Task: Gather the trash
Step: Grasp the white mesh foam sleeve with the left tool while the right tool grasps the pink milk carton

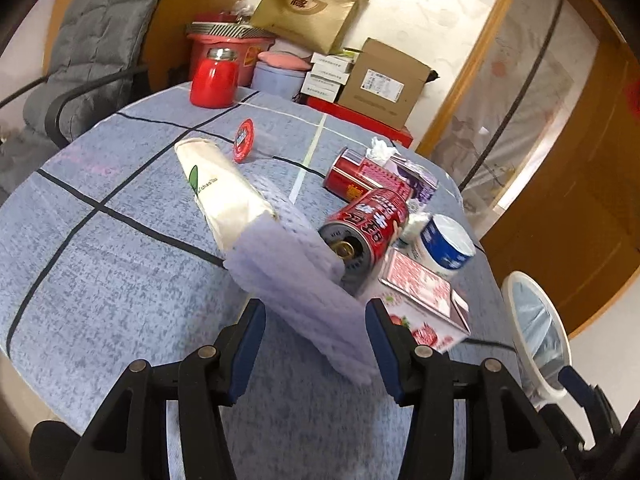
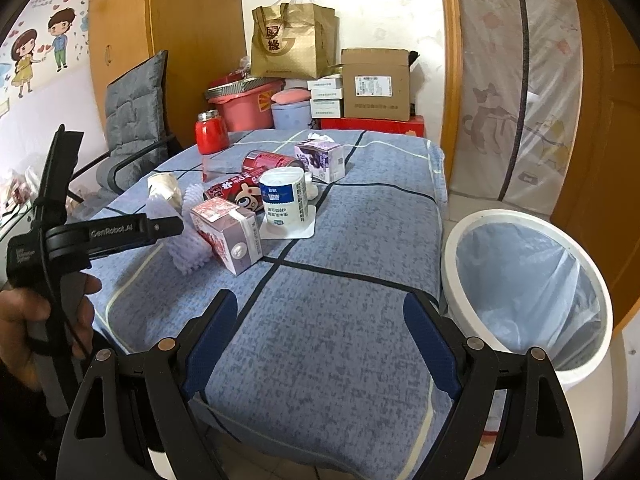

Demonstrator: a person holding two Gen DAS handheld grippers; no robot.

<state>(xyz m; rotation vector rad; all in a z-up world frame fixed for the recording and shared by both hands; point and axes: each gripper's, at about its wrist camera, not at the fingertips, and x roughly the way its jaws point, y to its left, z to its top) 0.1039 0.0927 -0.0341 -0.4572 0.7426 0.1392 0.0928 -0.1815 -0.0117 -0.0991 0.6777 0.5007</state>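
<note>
left gripper (image 1: 316, 320) hangs with jaws apart around the foam net (image 1: 296, 276) at centre frame; right gripper (image 2: 320, 332) is spread and empty over bare cloth, bin (image 2: 452, 264) at right. closing on the soft net may nudge the can (image 1: 364, 232) touching it and set it rolling.

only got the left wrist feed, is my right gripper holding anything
Observer: No. The right gripper is open and empty, over bare tablecloth.
Operator: bin is just a sliver for me, is it lined
Observer: Yes. The white bin stands on the floor beside the table, with a pale blue bag inside.
Operator: blue and white cup, standing or tipped
Observer: The cup stands upright on a flat white sheet.
</note>
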